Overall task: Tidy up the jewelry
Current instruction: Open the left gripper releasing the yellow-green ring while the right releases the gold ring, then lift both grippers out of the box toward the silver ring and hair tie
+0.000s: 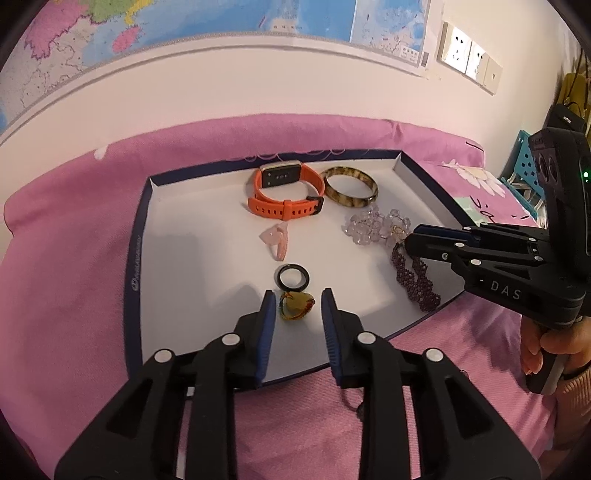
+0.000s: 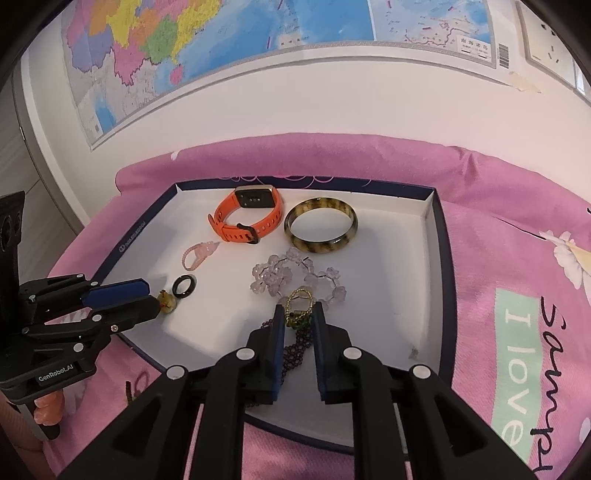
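A white tray with a dark blue rim point(image 1: 184, 229) point(image 2: 406, 229) lies on a pink bedspread and holds jewelry. In it are an orange smartwatch point(image 1: 284, 192) point(image 2: 247, 218), a striped brown bangle point(image 1: 351, 186) point(image 2: 320, 230), a pink ring point(image 1: 279, 238) point(image 2: 197, 253), a black ring point(image 1: 293, 277) point(image 2: 184, 286), a clear pink bead bracelet point(image 1: 373, 225) point(image 2: 295, 275) and a dark purple bead bracelet point(image 1: 415, 280) point(image 2: 291, 350). My left gripper point(image 1: 298, 301) point(image 2: 153, 293) is open around an amber ring point(image 1: 295, 304) point(image 2: 168, 301). My right gripper point(image 2: 299, 314) point(image 1: 408, 238) is nearly closed around a gold-and-green ring point(image 2: 299, 306).
A map hangs on the wall behind point(image 1: 221, 22) point(image 2: 258, 33). Wall sockets point(image 1: 469, 59) are at the upper right. A blue perforated basket point(image 1: 524, 166) stands right of the bed. The bedspread point(image 2: 517, 295) surrounds the tray.
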Tool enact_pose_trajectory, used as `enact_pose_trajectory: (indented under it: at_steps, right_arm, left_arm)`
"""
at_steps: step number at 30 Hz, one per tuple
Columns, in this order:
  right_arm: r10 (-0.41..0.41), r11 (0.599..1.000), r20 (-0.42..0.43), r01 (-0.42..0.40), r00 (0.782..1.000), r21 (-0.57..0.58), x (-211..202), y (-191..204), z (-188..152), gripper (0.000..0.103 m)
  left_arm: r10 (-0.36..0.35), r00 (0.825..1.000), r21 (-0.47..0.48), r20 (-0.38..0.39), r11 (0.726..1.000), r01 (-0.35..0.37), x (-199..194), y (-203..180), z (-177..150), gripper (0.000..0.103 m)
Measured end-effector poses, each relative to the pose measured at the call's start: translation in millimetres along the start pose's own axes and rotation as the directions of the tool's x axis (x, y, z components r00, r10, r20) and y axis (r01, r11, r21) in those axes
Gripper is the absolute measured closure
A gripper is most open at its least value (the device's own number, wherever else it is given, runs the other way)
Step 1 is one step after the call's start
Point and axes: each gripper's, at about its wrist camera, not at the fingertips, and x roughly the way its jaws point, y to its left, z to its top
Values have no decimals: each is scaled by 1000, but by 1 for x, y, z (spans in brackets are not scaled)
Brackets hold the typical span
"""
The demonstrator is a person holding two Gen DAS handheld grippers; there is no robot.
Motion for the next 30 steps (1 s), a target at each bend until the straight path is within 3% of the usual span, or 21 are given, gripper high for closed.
enact_pose_trajectory:
  at_steps: [10, 16, 21, 30]
  right_arm:
    - [29, 1000, 48, -29, 998, 1, -28, 6, -4, 79]
    - [78, 997, 63, -76, 995, -26, -56, 13, -22, 74]
    - [100, 995, 34, -99, 994, -35, -67, 17, -45, 73]
    - [101, 993, -48, -104, 994, -59, -57, 32, -80, 69]
  left_arm:
    - [9, 998, 17, 56, 1000, -10, -26, -3, -3, 61]
    - [-49, 995, 39, 81, 998, 46, -51, -2, -18, 59]
    - [-120, 991, 76, 59, 990, 116, -62, -8, -41, 59]
    - [-141, 990, 93, -20, 985, 142, -49, -22, -67, 58]
